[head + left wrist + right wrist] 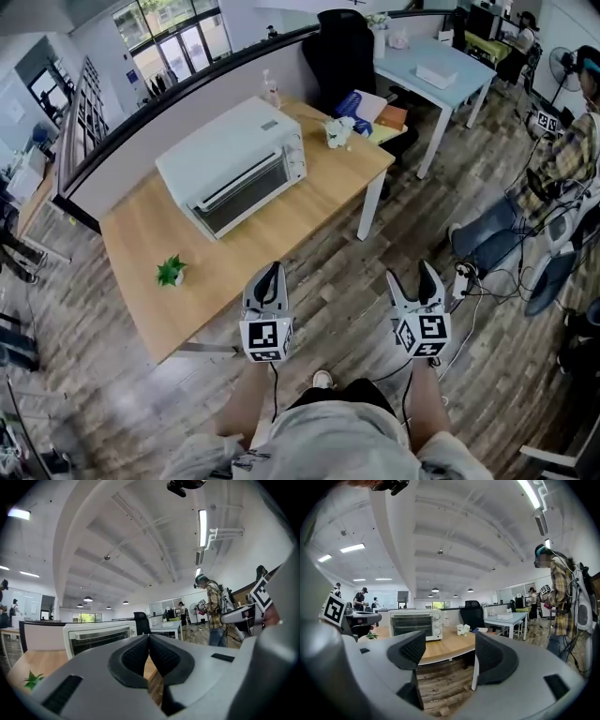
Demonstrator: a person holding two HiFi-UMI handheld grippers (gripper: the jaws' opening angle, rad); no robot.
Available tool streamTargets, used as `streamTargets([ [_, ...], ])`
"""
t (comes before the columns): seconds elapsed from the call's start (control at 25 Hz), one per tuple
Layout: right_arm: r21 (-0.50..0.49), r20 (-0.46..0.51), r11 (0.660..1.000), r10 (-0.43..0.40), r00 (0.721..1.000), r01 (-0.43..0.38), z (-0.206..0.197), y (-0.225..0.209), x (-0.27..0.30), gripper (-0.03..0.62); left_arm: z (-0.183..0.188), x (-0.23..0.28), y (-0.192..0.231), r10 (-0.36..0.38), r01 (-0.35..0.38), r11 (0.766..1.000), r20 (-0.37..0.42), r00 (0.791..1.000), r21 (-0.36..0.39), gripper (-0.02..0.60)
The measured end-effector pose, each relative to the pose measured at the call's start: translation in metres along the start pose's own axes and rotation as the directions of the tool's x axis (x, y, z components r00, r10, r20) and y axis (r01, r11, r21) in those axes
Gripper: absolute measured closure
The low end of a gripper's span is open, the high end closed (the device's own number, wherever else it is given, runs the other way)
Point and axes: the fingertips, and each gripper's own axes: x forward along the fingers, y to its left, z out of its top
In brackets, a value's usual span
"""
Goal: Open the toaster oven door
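Toaster oven (234,164): white box, door shut. The dark glass front has a pale handle bar along its top, and there is a column of round knobs on a panel at the door's right. It sits at a slant against the far edge of the worktop (281,244), about midway along, with the door facing the near edge where you stand.

A small white flower bunch (338,131) sits towards the far right corner. A little green plant (171,272) sits close to the near edge, towards the left end and well apart from the oven.

Your left gripper (270,274) hangs just at the near edge, short of the oven. Its jaws are pressed together with nothing between them. Your right gripper (412,277) is off the worktop, over the wood floor (375,253). Its jaws stand wide apart and empty, and its own view shows the oven between them, far off.
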Motion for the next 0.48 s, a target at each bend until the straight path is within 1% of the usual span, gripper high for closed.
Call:
streamTargets([
  [0.12, 0.005, -0.007, 0.999, 0.047, 0.999, -0.047, -0.004, 0.001, 0.025, 0.255, -0.007, 0.004, 0.013, 0.047, -0.047, 0.999, -0.029, 0.998, 0.006, 0.568],
  [0.24, 0.014, -0.007, 0.993, 0.116, 0.993, -0.116, -0.006, 0.0, 0.059, 0.255, -0.008, 0.012, 0.024, 0.117, -0.116, 0.993, -0.045, 0.992, 0.016, 0.568],
  [0.36, 0.016, 0.0, 0.98, 0.197, 0.98, -0.197, -0.001, -0.002, 0.097, 0.252, -0.006, 0.022, 0.033, 0.195, -0.194, 0.981, -0.056, 0.979, 0.023, 0.568],
  [0.48, 0.004, -0.001, 0.96, 0.281, 0.96, -0.281, 0.008, -0.003, 0.133, 0.25, 0.001, 0.031, 0.041, 0.281, -0.281, 0.96, -0.051, 0.958, 0.011, 0.568],
])
